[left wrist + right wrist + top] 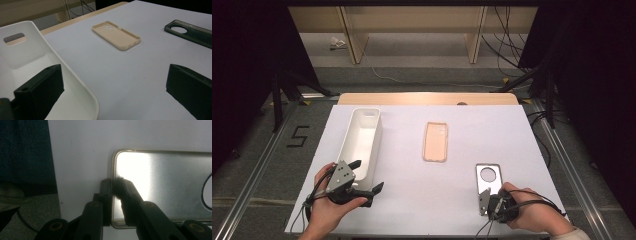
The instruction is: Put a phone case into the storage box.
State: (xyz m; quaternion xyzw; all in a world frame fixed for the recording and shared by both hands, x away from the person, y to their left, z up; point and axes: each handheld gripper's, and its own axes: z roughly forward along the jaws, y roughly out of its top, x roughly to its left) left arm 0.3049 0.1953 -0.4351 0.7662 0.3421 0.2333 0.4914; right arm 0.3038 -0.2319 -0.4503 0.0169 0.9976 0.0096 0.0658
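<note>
Nearest the camera, the right gripper (490, 196) has its jaws clamped on the near short edge of the dark phone case (488, 179), one jaw inside the rim, one outside; the case lies flat on the white table (412, 200). Beside the left gripper (367, 176), whose jaws stand wide apart, one jaw sits inside the white bin (360, 142). Beyond and between both grippers lies the beige phone case (435, 141), untouched.
</note>
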